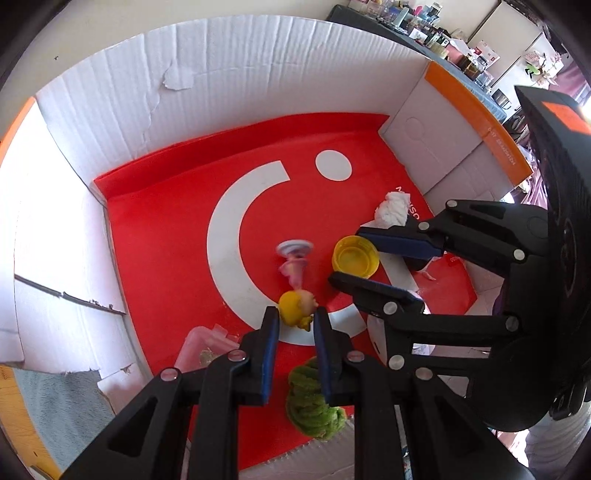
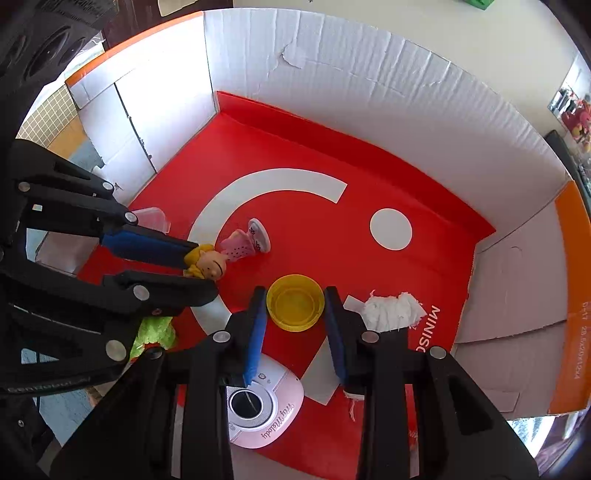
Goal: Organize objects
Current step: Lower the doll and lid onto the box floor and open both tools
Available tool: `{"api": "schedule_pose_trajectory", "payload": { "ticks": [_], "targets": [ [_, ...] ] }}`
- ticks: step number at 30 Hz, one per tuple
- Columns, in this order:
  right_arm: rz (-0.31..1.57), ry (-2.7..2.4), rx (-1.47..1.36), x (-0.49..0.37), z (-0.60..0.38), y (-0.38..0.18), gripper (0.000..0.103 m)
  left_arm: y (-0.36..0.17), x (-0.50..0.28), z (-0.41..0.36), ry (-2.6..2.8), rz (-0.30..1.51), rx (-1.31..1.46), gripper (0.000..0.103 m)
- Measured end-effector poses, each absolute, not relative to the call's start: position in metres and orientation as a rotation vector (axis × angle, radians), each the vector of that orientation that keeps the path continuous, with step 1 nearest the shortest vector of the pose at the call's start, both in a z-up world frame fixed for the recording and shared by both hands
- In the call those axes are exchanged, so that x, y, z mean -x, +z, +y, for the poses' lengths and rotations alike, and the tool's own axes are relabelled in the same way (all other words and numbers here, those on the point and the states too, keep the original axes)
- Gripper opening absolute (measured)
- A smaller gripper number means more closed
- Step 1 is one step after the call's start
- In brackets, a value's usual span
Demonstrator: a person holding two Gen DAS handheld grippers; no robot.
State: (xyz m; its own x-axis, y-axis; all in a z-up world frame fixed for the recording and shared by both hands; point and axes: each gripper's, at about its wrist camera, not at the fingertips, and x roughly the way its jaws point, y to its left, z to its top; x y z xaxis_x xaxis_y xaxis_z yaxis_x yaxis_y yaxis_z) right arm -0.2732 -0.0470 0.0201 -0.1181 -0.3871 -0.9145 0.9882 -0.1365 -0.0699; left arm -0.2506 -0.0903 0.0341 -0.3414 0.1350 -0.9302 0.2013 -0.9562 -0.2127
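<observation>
I am working in what looks like a lived-in home room. Beyond the far wall of the cardboard box (image 1: 229,70), a long dark shelf (image 1: 424,33) runs crowded with small bottles, boxes and jars (image 1: 454,48). Past the box's right wall, soft pink toys (image 2: 576,125) sit on another ledge. Below its near left corner lies a pale rug (image 1: 59,410) over wooden flooring (image 1: 18,417).

A white cardboard box (image 2: 332,66) with a red floor (image 2: 332,177) carries everything. On the floor lie a doll (image 2: 229,254) at the left fingers (image 2: 147,245), a yellow cap (image 2: 295,302) between the right fingers (image 2: 258,328), white fluff (image 2: 389,308) beside them, a pink camera (image 2: 266,410) and green fluff (image 1: 314,402) beneath.
</observation>
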Motion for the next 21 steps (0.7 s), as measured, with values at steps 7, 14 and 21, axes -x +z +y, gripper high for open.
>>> {"api": "schedule_pose_trajectory", "payload": {
  "ticks": [7,14,21],
  "targets": [
    [0.897,-1.523,-0.945,0.277,-0.045,0.023,0.03,0.037,0.25,-0.09,-2.508,0.46,-1.768,0.02],
    [0.904,-1.523,-0.936,0.279,-0.043,0.026,0.032,0.042,0.242,-0.094,-2.514,0.472,-1.761,0.02],
    [0.91,-1.536,-0.88,0.273,-0.039,0.033,0.062,0.049,0.232,-0.101,-2.522,0.487,-1.749,0.02]
  ]
}}
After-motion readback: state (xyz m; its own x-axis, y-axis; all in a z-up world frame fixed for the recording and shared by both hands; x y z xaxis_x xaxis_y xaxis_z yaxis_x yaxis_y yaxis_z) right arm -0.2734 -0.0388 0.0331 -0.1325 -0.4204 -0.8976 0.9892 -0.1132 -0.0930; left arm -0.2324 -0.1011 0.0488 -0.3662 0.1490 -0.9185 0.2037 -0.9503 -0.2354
